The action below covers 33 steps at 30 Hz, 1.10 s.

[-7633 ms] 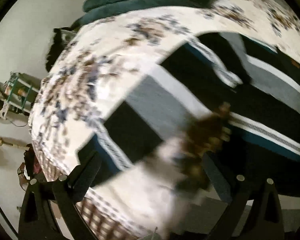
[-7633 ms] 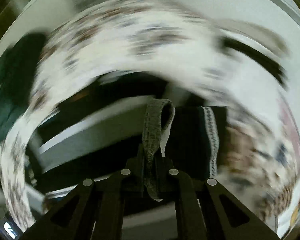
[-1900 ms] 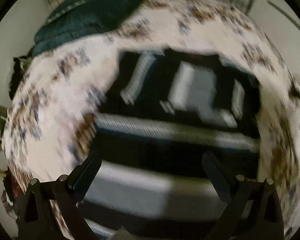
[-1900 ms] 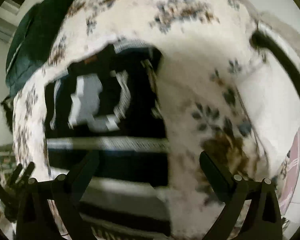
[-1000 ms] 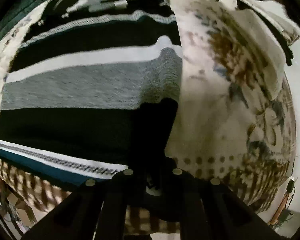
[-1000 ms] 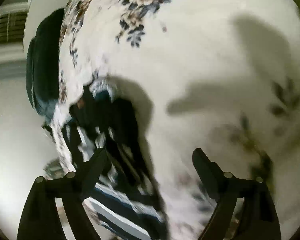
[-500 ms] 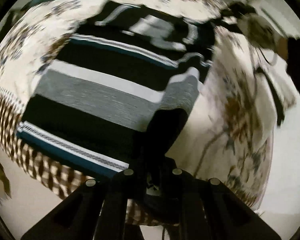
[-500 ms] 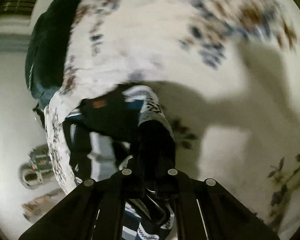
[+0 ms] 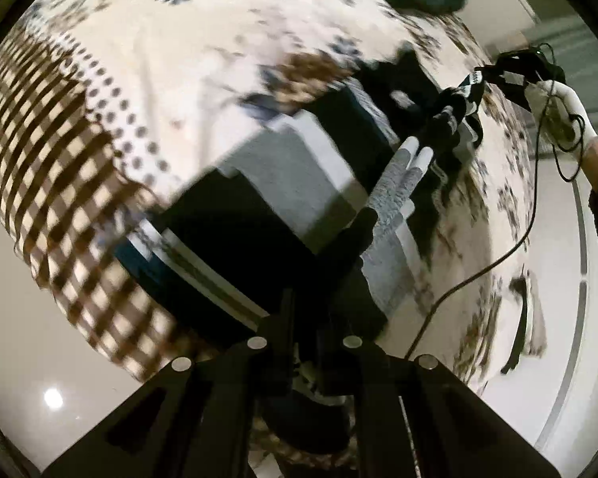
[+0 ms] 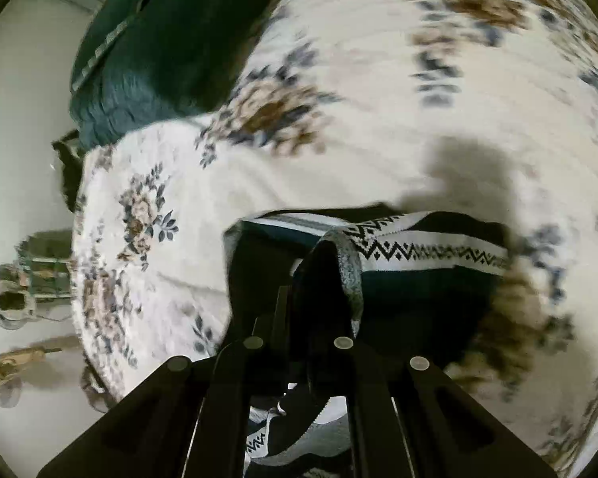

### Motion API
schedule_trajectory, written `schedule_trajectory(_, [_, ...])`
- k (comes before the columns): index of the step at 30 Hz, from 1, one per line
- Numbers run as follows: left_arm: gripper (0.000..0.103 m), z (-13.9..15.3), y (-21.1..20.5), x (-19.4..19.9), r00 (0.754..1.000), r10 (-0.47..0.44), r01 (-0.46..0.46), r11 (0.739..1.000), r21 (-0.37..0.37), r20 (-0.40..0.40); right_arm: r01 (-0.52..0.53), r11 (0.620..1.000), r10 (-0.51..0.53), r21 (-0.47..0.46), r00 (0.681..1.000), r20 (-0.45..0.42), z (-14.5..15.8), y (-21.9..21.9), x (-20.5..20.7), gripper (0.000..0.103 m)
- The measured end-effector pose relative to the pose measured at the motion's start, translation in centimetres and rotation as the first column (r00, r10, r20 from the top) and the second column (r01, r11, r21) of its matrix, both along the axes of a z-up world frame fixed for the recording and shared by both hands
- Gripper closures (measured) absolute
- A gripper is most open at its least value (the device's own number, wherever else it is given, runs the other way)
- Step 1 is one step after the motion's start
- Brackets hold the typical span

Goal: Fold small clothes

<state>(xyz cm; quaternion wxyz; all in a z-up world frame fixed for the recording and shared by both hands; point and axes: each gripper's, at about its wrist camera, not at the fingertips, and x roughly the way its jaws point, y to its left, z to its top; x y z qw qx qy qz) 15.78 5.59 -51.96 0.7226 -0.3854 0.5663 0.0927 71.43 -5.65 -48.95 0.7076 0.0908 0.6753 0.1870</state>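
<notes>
- The striped sweater (image 9: 283,183), banded in black, grey, white and teal, lies on a bed (image 9: 171,79) covered by a cream floral spread
- The left gripper (image 9: 305,318) has its fingers pressed together on a black-and-grey fold of the sweater's edge, and the cloth rises off the bed from there in a taut ridge
- That ridge runs away to the upper right of the left wrist view, where its far end is held by the right gripper (image 9: 494,75), itself carried by a white-gloved hand (image 9: 562,99)
- A thin black cable (image 9: 526,223) trails down from that hand over the bedspread
- In the right wrist view the right gripper (image 10: 303,318) has its fingers closed tight, pinching a bunched grey-and-black edge of the sweater (image 10: 418,255); a white band with a black zigzag pattern runs off to the right of it
- A dark green blanket (image 10: 167,40) sits heaped at the far end of the bed
- The checked brown-and-cream border (image 9: 59,183) of the spread hangs over the bed's near side above the pale floor (image 9: 40,358)
- Both views are blurred by motion
</notes>
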Motion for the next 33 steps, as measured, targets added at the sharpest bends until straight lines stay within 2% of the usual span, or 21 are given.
schedule_trajectory(5, [0.097,-3.8,4.9,-0.3,0.999,0.049,-0.05,0.997,-0.065,-0.014,-0.036,0.99,0.037,-0.134,0.999,0.008,-4.6,9.7,0.4,0.097])
schedule_trajectory(9, [0.092,-7.4,7.6,-0.8,0.995,0.072,-0.083,0.984,-0.155,-0.074,-0.066,0.979,0.06,-0.192,0.998,-0.035,-8.0,13.4,0.4,0.096])
schedule_trajectory(10, [0.082,-7.9,8.1,-1.0,0.993,0.074,-0.089,0.981,-0.171,-0.092,-0.066,0.981,0.057,-0.185,0.997,-0.055,-8.6,13.8,0.3,0.092])
schedule_trajectory(12, [0.07,-8.2,9.5,-2.0,0.99,0.097,-0.116,0.974,-0.194,-0.105,-0.053,0.99,0.042,-0.13,0.996,-0.085,-8.6,13.7,-0.6,0.072])
schedule_trajectory(13, [0.061,-7.9,9.9,-2.3,0.991,0.101,-0.117,0.974,-0.192,-0.093,-0.055,0.994,0.046,-0.09,0.994,-0.097,-8.2,13.5,-1.3,0.052])
schedule_trajectory(14, [0.055,-7.5,10.1,-2.5,0.991,0.095,-0.11,0.978,-0.176,-0.089,-0.054,0.996,0.047,-0.067,0.994,-0.103,-7.9,13.1,-1.9,0.04])
schedule_trajectory(15, [0.045,-7.0,10.3,-2.6,0.993,0.081,-0.093,0.985,-0.148,-0.084,-0.052,0.998,0.048,-0.043,0.994,-0.1,-7.1,12.3,-3.2,0.039])
schedule_trajectory(16, [0.045,-6.6,10.2,-2.4,0.996,0.058,-0.067,0.989,-0.132,-0.07,-0.064,0.997,0.06,-0.036,0.994,-0.093,-6.3,11.6,-4.6,0.039])
schedule_trajectory(20, [0.045,-6.1,8.8,-0.4,0.996,-0.072,0.068,0.995,-0.073,-0.056,-0.09,0.995,0.086,-0.05,0.993,-0.076,-3.4,5.5,-13.9,0.039])
schedule_trajectory(22, [0.045,-6.6,8.0,0.4,0.99,-0.117,0.114,0.993,-0.042,-0.073,-0.083,0.993,0.074,-0.081,0.992,-0.105,-3.7,2.3,-18.6,0.039])
schedule_trajectory(24, [0.048,-7.3,6.6,1.2,0.983,-0.157,0.157,0.988,-0.008,-0.09,-0.067,0.991,0.047,-0.117,0.985,-0.169,-5.3,-1.6,-25.0,0.039])
schedule_trajectory(25, [0.054,-7.5,6.3,1.3,0.982,-0.164,0.166,0.986,0.011,-0.092,-0.051,0.992,0.022,-0.119,0.973,-0.232,-6.9,-3.4,-28.6,0.039])
schedule_trajectory(26, [0.069,-7.5,5.9,1.4,0.982,-0.169,0.171,0.985,0.027,-0.084,-0.026,0.994,-0.006,-0.102,0.956,-0.293,-8.5,-4.8,-31.7,0.039])
schedule_trajectory(27, [0.094,-7.6,5.7,1.4,0.983,-0.166,0.168,0.985,0.026,-0.081,0.001,0.997,-0.029,-0.082,0.938,-0.345,-10.0,-5.7,-34.3,0.039])
schedule_trajectory(28, [0.095,-7.6,5.6,1.2,0.985,-0.156,0.159,0.987,0.028,-0.076,0.028,0.998,-0.049,-0.057,0.909,-0.414,-12.0,-6.7,-37.5,0.039])
schedule_trajectory(30, [0.095,-7.3,5.6,1.0,0.988,-0.143,0.145,0.989,0.034,-0.063,0.086,0.996,-0.078,-0.007,0.872,-0.484,-14.6,-7.7,-42.3,0.039])
schedule_trajectory(31, [0.095,-7.2,5.7,0.8,0.988,-0.14,0.142,0.989,0.033,-0.065,0.095,0.995,-0.069,0.028,0.871,-0.486,-15.4,-7.7,-44.0,0.043])
schedule_trajectory(32, [0.095,-7.1,6.0,0.7,0.988,-0.136,0.138,0.99,0.031,-0.07,0.101,0.993,-0.059,0.064,0.881,-0.47,-15.8,-7.6,-45.4,0.065])
schedule_trajectory(33, [0.095,-7.0,6.2,0.6,0.988,-0.134,0.137,0.99,0.036,-0.079,0.1,0.992,-0.054,0.077,0.888,-0.457,-16.0,-7.6,-46.4,0.08])
